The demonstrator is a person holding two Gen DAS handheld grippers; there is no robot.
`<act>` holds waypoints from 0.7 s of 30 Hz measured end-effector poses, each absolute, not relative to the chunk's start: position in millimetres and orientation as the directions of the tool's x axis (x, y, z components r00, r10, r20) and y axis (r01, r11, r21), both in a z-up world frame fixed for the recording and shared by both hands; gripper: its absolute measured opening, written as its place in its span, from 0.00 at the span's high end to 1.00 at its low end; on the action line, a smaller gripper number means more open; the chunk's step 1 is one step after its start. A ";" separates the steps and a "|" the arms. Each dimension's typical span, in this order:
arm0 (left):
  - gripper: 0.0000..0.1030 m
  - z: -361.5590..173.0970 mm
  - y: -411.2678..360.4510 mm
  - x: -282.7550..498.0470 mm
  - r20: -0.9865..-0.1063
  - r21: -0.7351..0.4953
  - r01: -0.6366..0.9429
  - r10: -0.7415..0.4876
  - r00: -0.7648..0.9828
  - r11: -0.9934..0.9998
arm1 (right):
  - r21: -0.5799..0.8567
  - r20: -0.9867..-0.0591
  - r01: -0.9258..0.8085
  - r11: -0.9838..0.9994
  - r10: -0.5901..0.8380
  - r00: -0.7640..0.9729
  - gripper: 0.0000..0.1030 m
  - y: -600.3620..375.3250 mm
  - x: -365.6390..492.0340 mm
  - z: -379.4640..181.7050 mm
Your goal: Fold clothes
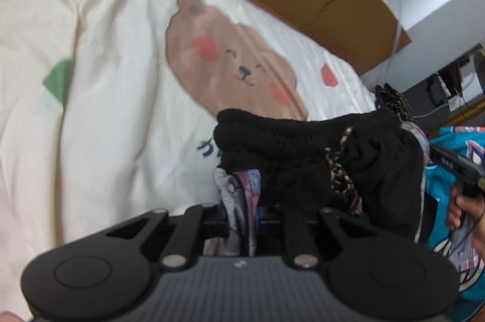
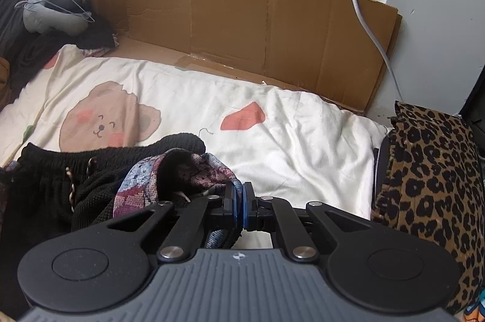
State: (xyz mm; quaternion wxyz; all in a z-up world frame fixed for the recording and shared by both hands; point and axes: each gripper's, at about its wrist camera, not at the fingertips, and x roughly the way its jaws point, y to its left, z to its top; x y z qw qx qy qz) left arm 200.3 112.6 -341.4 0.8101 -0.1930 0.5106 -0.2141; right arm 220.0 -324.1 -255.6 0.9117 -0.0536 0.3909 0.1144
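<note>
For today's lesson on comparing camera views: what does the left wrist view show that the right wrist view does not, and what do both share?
Only the left wrist view shows the teal printed jersey, a hand and a green patch.

Only the right wrist view shows the leopard-print fabric, the wire hanger and the grey pillow.

Both show the black knit garment held off the bear-print bedding, the cardboard and a white cable.

Black ribbed knit shorts (image 2: 45, 170), matt cotton bedsheet (image 2: 288, 125), brown corrugated cardboard (image 2: 227, 18), leopard-print cloth (image 2: 430, 170)

Black claw (image 2: 239, 205), blue pads, silver rivets
</note>
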 end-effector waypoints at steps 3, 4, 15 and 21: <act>0.89 -328.4 123.2 201.5 -0.732 -0.530 0.162 -0.545 0.408 0.833 | -0.002 -0.720 -0.256 0.967 0.176 0.672 0.98 -320.6 228.2 -253.5; 0.89 -323.4 127.4 203.1 -0.726 -0.532 0.164 -0.547 0.418 0.831 | 0.000 -0.718 -0.258 0.966 0.179 0.673 0.98 -319.3 230.9 -252.8; 0.89 -269.1 173.5 211.2 -0.669 -0.491 0.167 -0.493 0.556 0.855 | -0.002 -0.671 -0.314 0.950 0.231 0.704 0.98 -283.7 230.7 -225.8; 0.90 -211.5 189.8 185.3 -0.591 -0.504 0.211 -0.512 0.623 0.838 | -0.004 -0.628 -0.340 0.941 0.261 0.733 0.98 -275.2 222.7 -196.4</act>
